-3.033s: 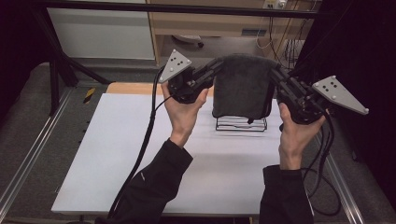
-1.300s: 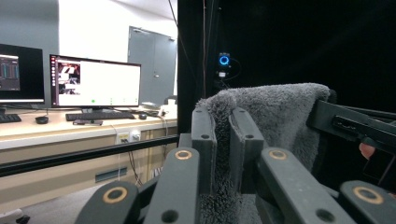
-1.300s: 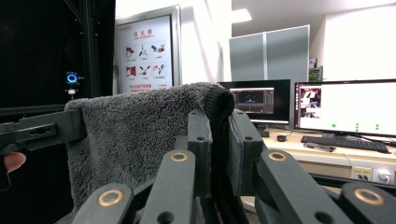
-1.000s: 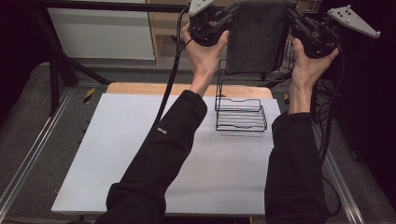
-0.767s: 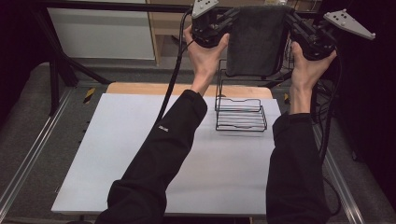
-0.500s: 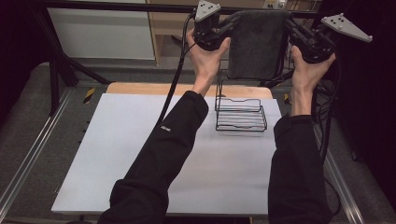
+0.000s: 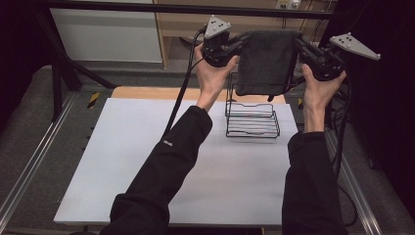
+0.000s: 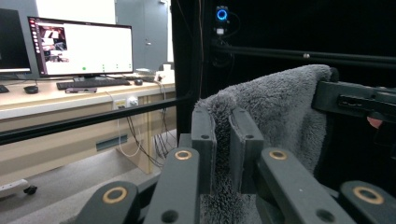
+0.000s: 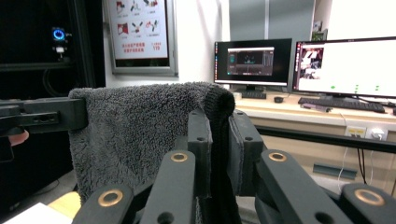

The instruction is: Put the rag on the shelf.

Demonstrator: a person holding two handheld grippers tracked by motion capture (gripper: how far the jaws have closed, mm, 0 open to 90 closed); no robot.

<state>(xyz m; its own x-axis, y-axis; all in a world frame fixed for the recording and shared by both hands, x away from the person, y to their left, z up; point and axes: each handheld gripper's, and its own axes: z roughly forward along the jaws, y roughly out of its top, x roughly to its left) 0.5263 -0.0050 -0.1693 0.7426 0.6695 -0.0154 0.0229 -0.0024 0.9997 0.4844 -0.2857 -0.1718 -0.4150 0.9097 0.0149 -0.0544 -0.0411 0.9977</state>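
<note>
While the left hand-held gripper [image 7: 234, 48] and right hand-held gripper [image 7: 304, 51] each stayed clamped on a top corner, the grey towel [image 7: 266, 61] hung stretched level between them, directly above the wire rack [image 7: 252, 120] on the tabletop [image 7: 147, 161].

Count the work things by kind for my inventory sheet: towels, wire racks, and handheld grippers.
Towels: 1, the dark grey towel, held up by two corners above the table.
Wire racks: 1, the black wire rack on the white table.
Grippers: 2, the left gripper and right gripper, each shut on the towel.
Total: 4
</note>
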